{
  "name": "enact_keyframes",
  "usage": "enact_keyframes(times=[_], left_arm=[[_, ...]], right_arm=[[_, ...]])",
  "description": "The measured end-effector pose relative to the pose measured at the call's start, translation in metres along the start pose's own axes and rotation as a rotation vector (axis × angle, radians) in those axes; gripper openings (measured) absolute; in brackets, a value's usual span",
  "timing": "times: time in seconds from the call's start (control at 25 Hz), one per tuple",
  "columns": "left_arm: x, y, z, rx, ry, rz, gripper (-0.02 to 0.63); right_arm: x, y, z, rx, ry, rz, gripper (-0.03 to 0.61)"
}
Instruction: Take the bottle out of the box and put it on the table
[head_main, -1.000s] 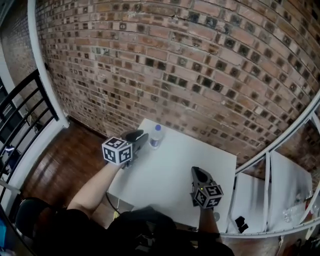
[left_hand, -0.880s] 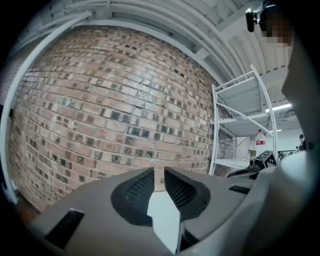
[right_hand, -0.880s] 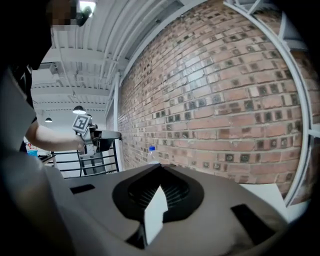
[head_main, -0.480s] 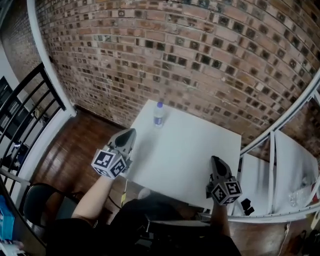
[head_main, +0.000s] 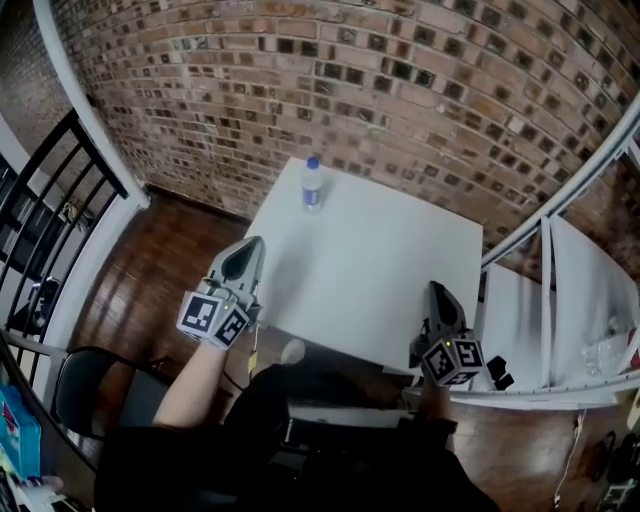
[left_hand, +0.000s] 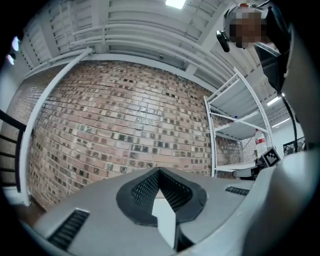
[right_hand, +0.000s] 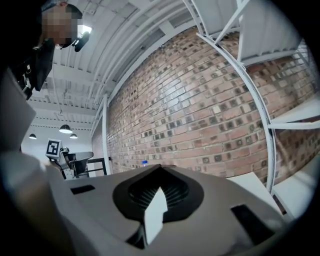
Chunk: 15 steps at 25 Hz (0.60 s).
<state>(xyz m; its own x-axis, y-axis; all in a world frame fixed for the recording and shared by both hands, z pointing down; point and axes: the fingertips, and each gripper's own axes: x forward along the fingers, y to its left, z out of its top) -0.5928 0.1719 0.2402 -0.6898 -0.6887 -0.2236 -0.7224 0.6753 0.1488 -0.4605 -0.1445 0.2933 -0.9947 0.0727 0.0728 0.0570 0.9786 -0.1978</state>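
Note:
A clear plastic bottle (head_main: 313, 185) with a blue cap stands upright near the far left corner of the white table (head_main: 380, 270). Nothing touches it. My left gripper (head_main: 251, 246) hangs off the table's left front edge, well short of the bottle, its jaws shut and empty. In the left gripper view the jaws (left_hand: 159, 171) meet in front of the brick wall. My right gripper (head_main: 437, 291) is at the table's near right corner, also shut and empty. The bottle's cap (right_hand: 144, 162) just peeks over the jaws in the right gripper view. No box is in view.
A brick wall (head_main: 400, 90) runs behind the table. White shelving (head_main: 560, 300) stands at the right, close to my right gripper. A black railing (head_main: 50, 210) and wooden floor (head_main: 150, 280) lie to the left, a black chair (head_main: 85, 390) at lower left.
The left gripper let go of the bottle, closed, and drew back toward me off the table's edge. The right gripper also pulled back toward the near edge. The bottle stays standing.

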Motion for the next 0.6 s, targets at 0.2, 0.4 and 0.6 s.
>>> enact_keyframes(times=[0.2,0.4,0.6], left_arm=[[-0.012,-0.001,-0.008,-0.022,0.013,0.012,0.005],[-0.02,-0.003,-0.012,-0.042,0.027,0.006,0.005],[-0.022,-0.004,-0.013,-0.032,0.043,-0.034,0.005]], right_arm=[[-0.004,0.003,0.0,-0.001,-0.006,-0.004,0.002],[-0.004,0.014,-0.012,0.017,0.017,0.001,0.002],[0.001,0.019,-0.018,0.022,0.037,0.002,0.002]])
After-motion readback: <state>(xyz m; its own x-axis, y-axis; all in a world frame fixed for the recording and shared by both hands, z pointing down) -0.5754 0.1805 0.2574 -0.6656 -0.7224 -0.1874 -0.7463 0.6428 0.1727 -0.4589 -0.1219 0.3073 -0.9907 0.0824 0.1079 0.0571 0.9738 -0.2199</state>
